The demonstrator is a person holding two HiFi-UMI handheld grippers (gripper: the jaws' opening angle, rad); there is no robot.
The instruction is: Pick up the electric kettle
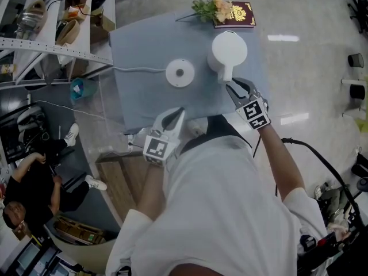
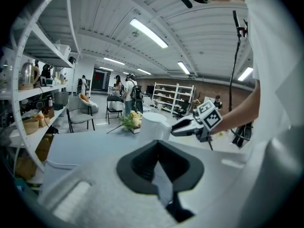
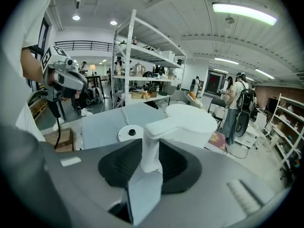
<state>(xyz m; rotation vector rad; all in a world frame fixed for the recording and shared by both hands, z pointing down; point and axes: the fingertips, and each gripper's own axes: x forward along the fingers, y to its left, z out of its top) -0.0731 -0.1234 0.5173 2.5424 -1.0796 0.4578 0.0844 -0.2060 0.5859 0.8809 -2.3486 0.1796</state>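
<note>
Right hand-held gripper (image 1: 231,85) grips a white electric kettle (image 1: 229,49) by its handle (image 3: 151,146).
The electric kettle is at the grey tabletop's (image 1: 144,45) right side, just right of its round base (image 1: 180,72). The left hand-held gripper (image 1: 179,114) hovers at the near edge, jaws together, holding nothing.

The white plastic electric kettle (image 1: 229,50), a plain cylinder with a flat closed lid, is upright and off the round white power base (image 1: 180,72), near that base's right side in the head view. Its handle is clasped by the right gripper (image 1: 231,85).
</note>
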